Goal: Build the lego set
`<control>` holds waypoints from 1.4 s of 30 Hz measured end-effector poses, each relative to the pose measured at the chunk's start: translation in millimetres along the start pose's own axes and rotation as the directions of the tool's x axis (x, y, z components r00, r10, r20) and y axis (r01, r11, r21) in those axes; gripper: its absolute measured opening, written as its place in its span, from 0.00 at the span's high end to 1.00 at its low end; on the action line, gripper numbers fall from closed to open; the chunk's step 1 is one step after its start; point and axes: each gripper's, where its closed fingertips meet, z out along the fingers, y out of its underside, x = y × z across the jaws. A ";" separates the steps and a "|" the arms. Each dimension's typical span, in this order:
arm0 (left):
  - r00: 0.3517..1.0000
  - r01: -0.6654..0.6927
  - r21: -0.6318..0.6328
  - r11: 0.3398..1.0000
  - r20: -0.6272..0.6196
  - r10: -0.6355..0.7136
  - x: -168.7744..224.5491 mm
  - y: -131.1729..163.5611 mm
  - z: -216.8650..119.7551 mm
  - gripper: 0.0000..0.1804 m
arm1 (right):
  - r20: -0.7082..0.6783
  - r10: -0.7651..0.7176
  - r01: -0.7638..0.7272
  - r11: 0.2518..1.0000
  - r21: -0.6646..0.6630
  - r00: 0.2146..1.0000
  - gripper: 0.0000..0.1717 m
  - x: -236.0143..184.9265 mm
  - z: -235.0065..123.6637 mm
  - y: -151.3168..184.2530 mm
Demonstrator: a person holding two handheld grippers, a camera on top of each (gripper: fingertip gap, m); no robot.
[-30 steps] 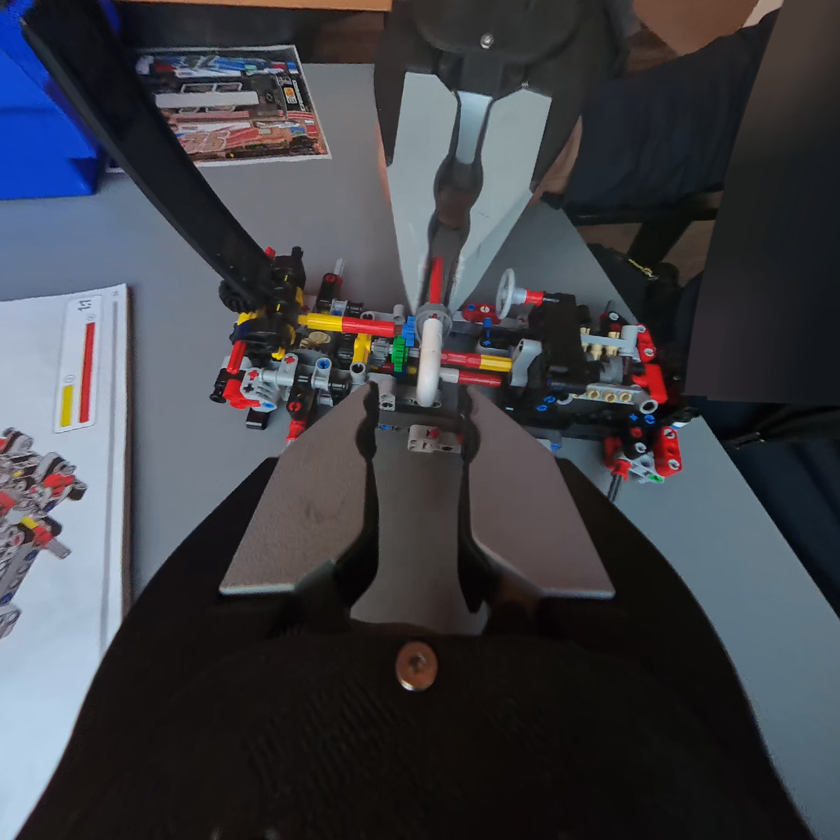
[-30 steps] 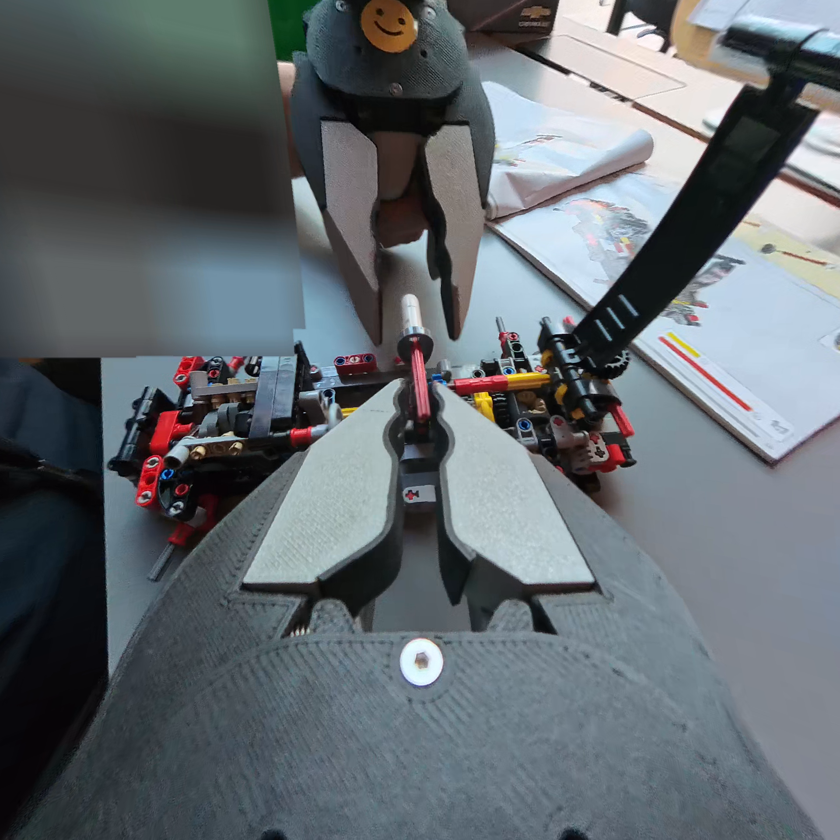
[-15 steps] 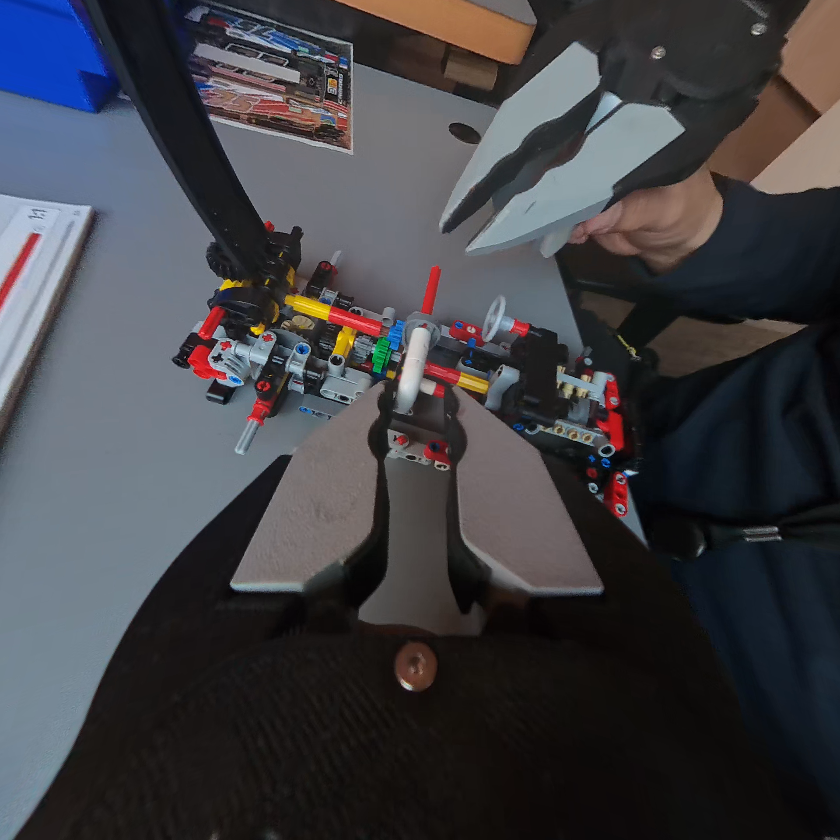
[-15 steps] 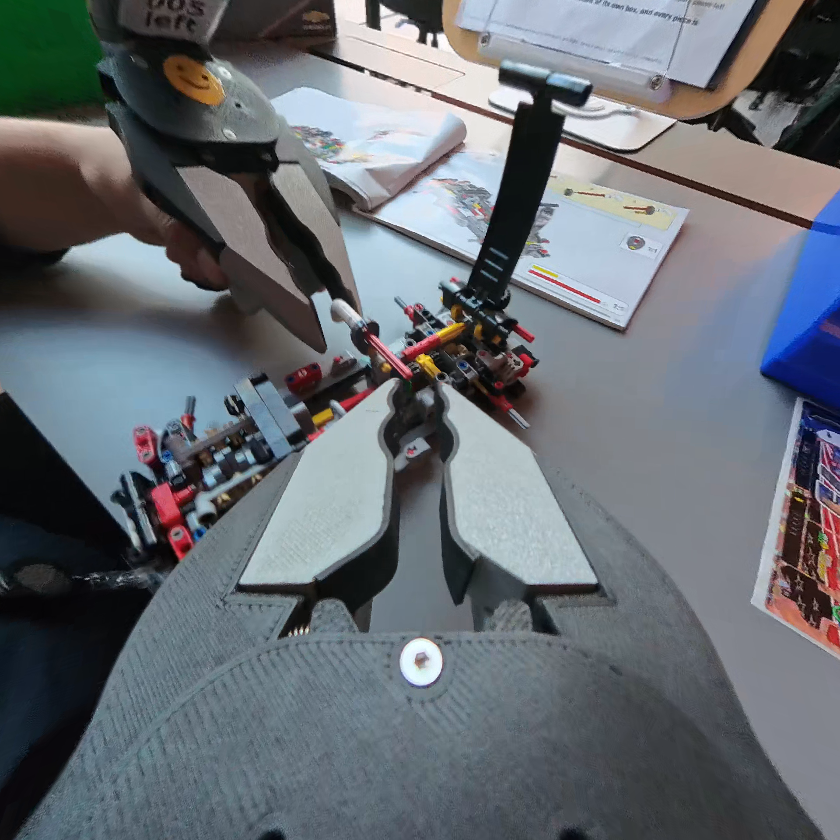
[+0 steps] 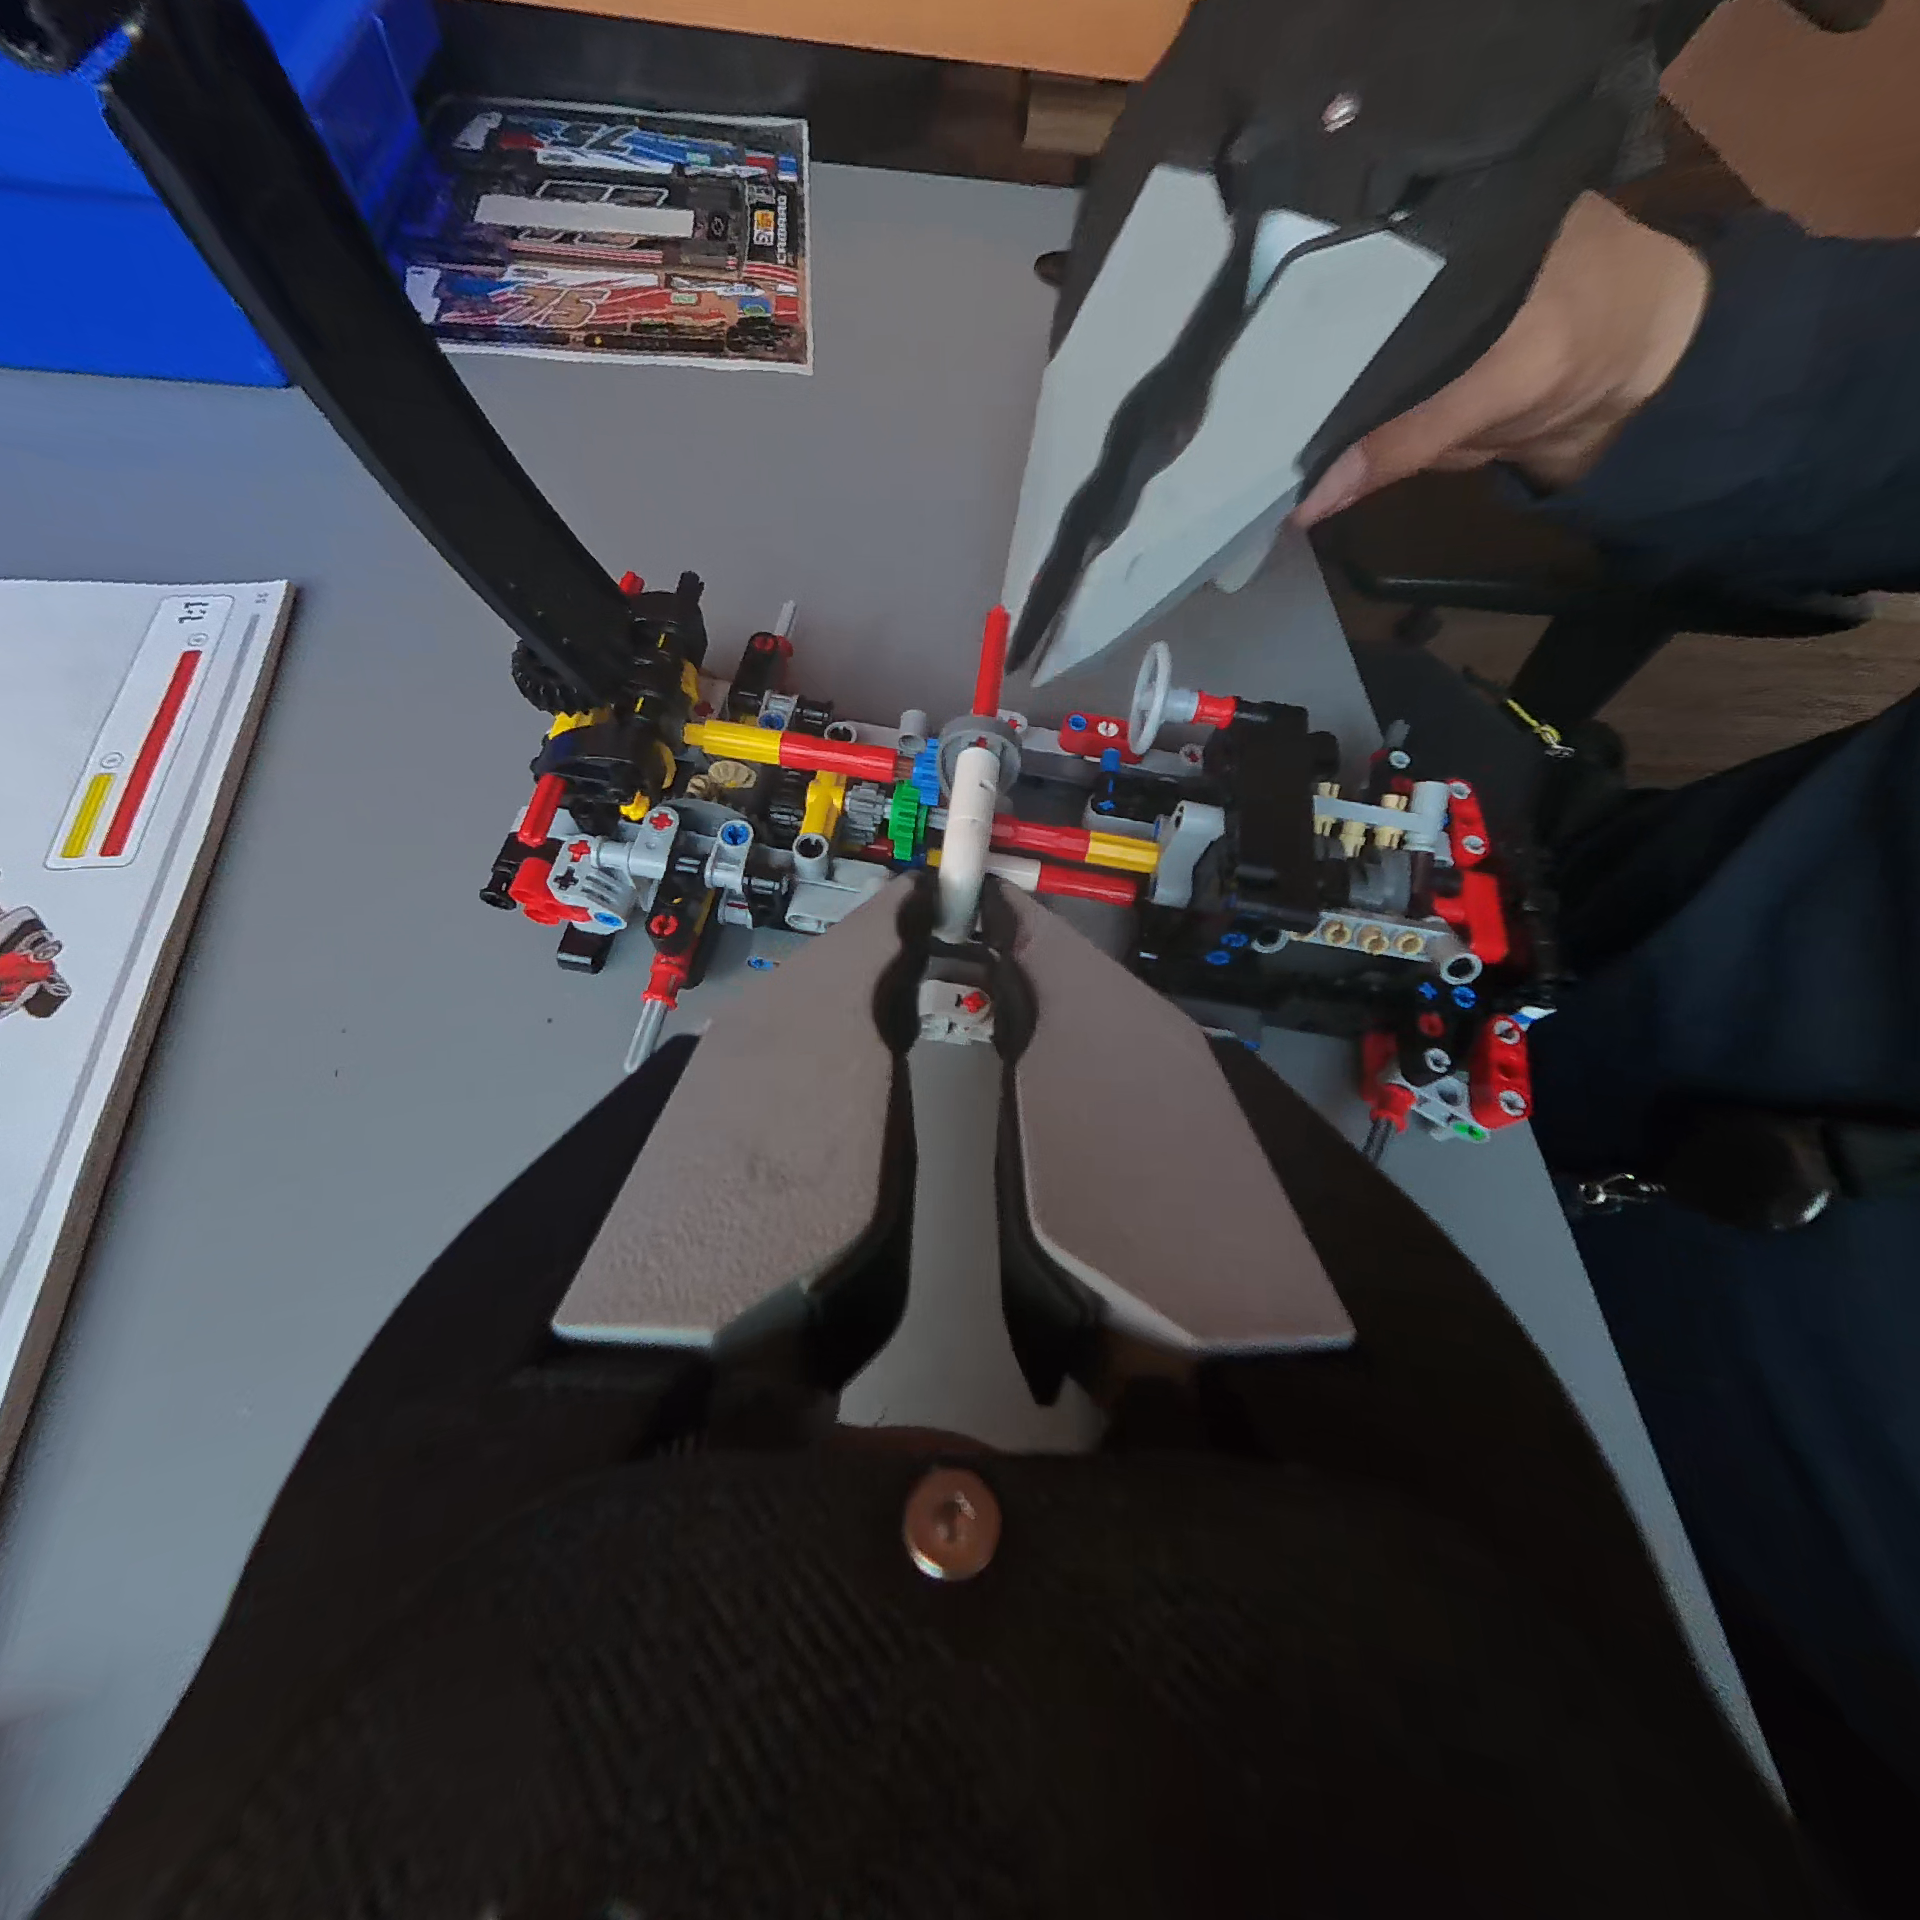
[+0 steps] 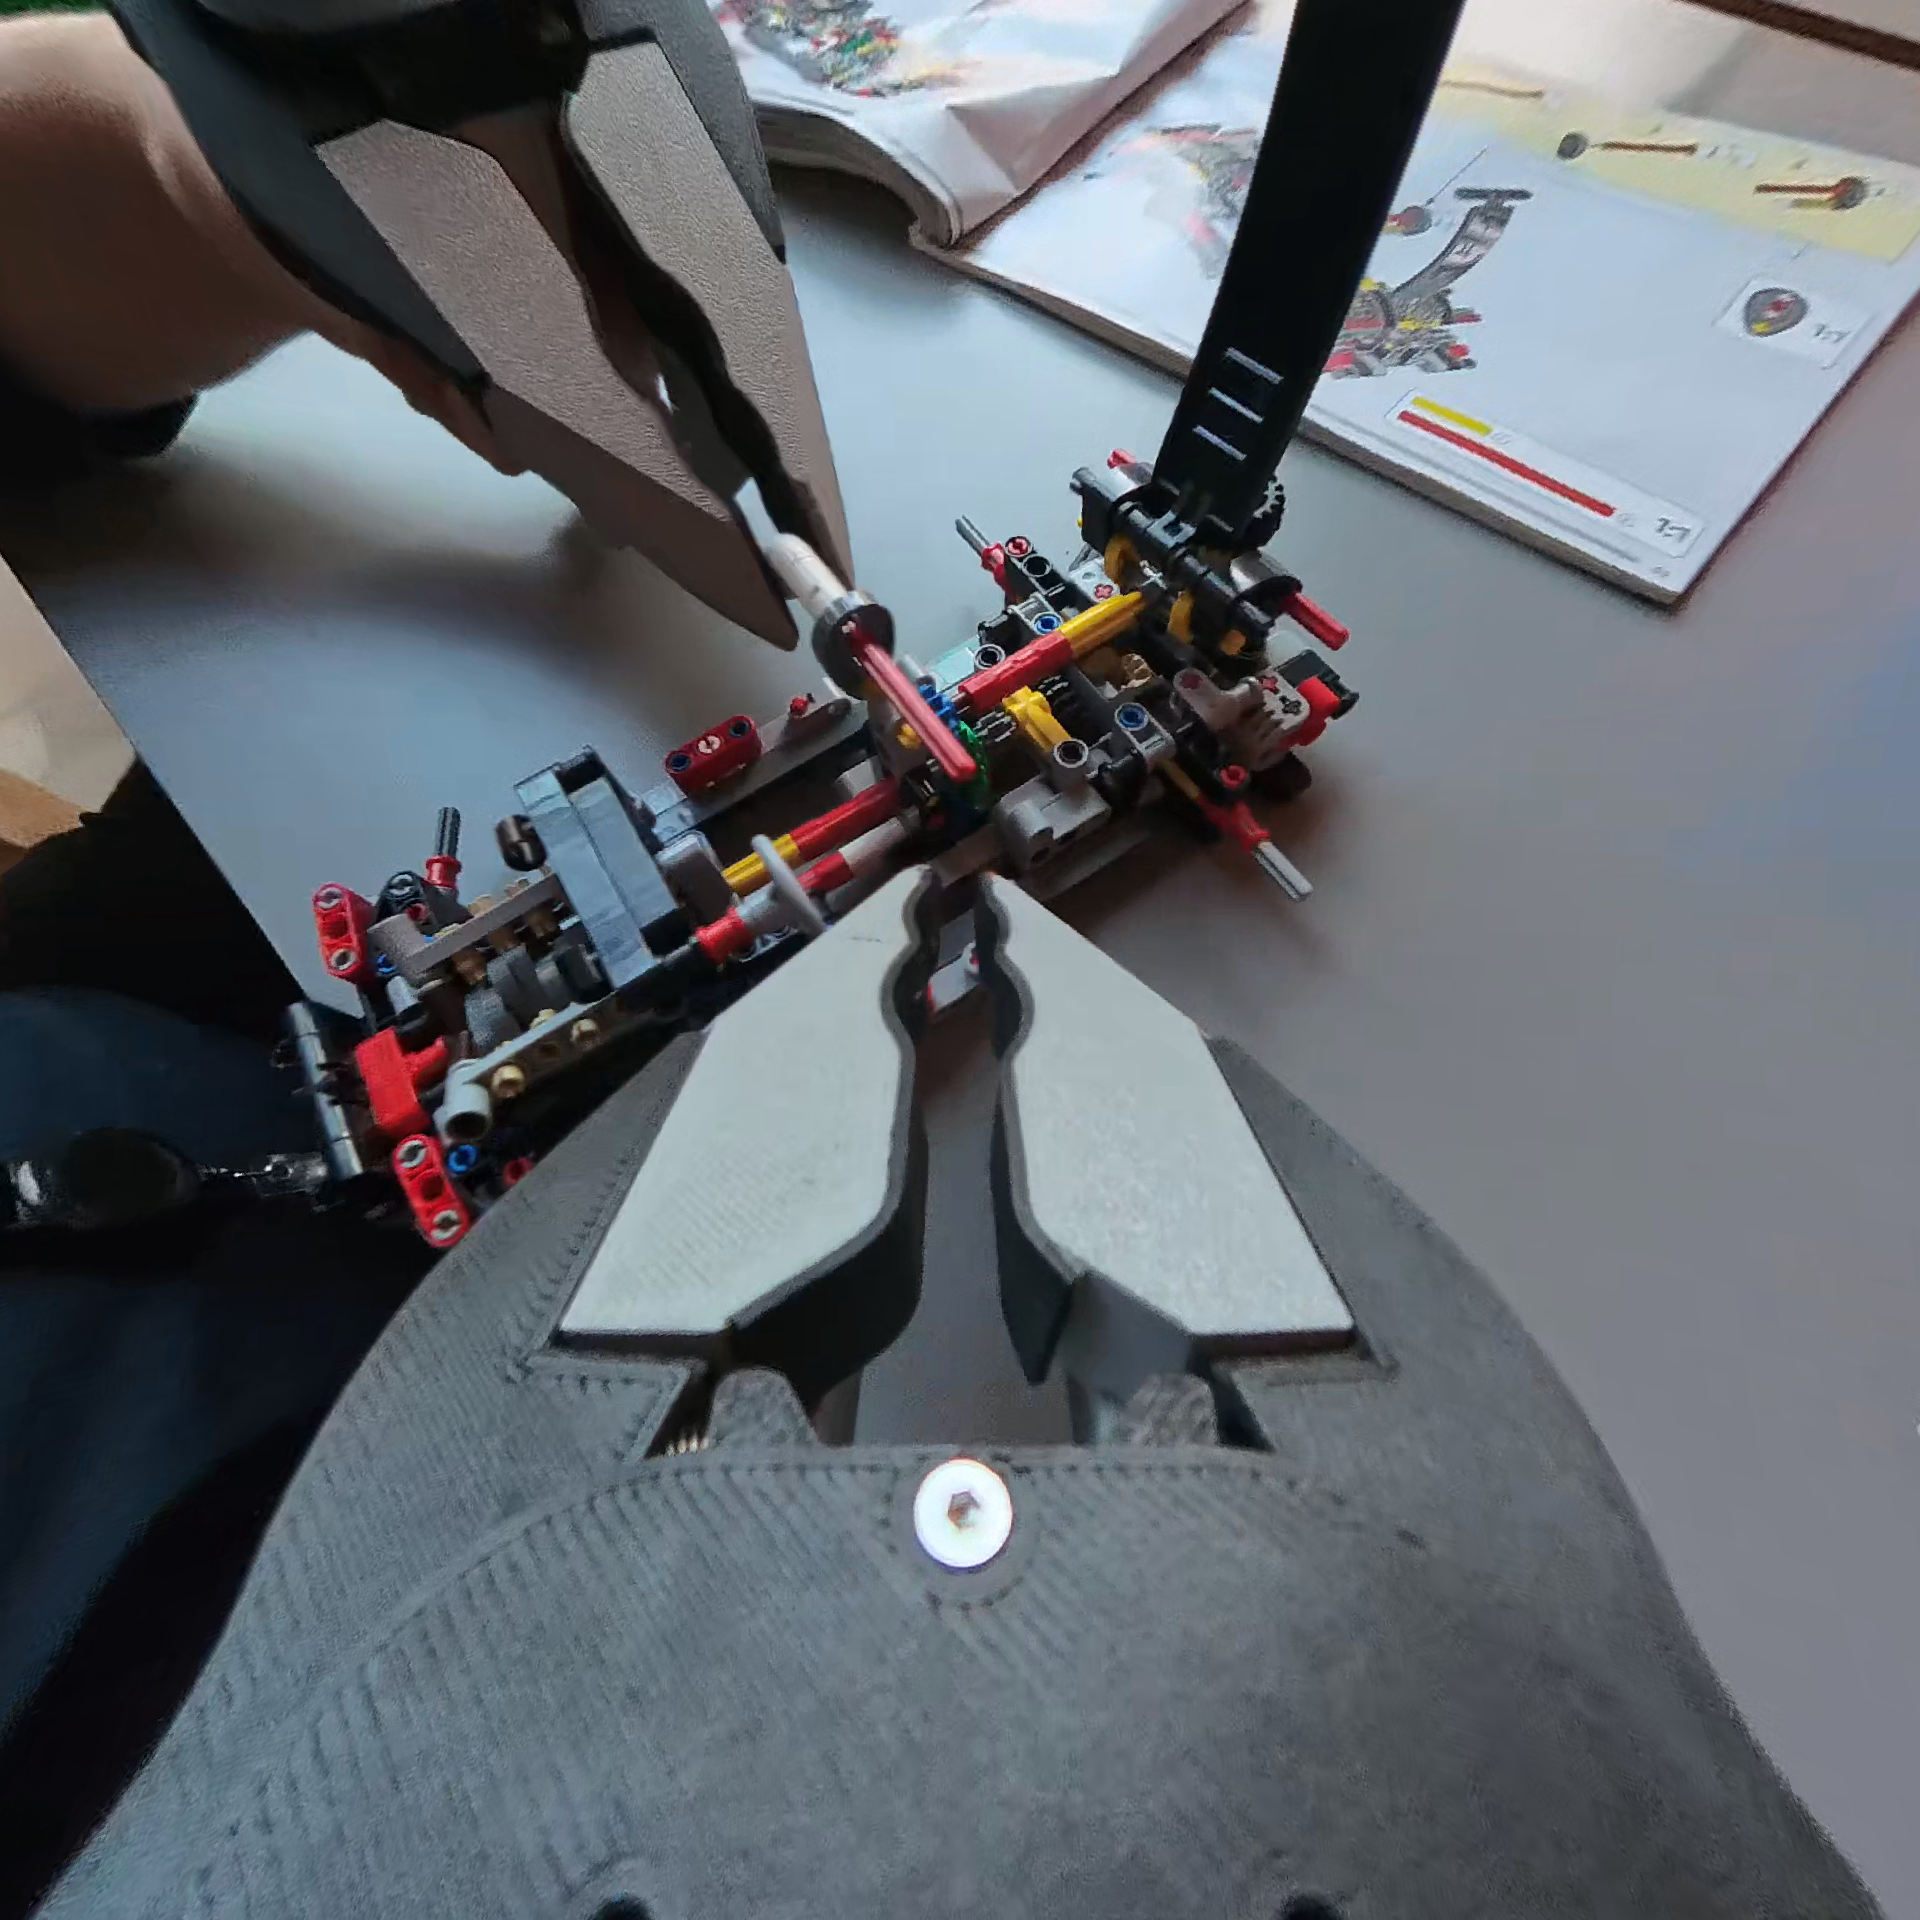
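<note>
I am pinching the white tube (image 5: 966, 831) above the brick chassis (image 5: 1288, 831) with my left gripper (image 5: 958, 914), my right gripper (image 5: 1023, 660) clenched empty beside the red axle (image 5: 992, 655), risking levering it loose.

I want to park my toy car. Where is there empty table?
Bare grey table lies between the instruction booklet and the brick-built chassis, and between chassis and sticker sheet. Crowded at the chassis middle, where both grippers meet.

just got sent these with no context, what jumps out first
The colourful brick-built chassis of red, yellow and black parts lies mid-table, a long black strap rising from one end. The left gripper pinches the white tube on the red axle, while the right gripper hovers shut by the axle's tip. An open instruction booklet lies beside the chassis.
</note>
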 end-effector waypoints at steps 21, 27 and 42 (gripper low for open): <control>0.999 -0.001 -0.165 0.986 -0.047 -0.007 14.0 41.3 -0.6 0.89 | 0.148 0.063 -0.045 0.992 -0.119 0.987 0.96 -7.9 -4.8 27.7; 0.999 -0.005 -0.223 0.975 -0.034 -0.002 18.7 50.6 2.6 0.96 | 0.141 0.049 -0.035 0.994 -0.100 0.989 0.99 -2.2 3.7 21.7; 0.996 0.012 -0.171 0.985 -0.080 -0.026 42.7 15.4 48.8 0.99 | 0.131 0.000 0.018 0.990 -0.142 0.991 0.99 65.4 24.8 -1.3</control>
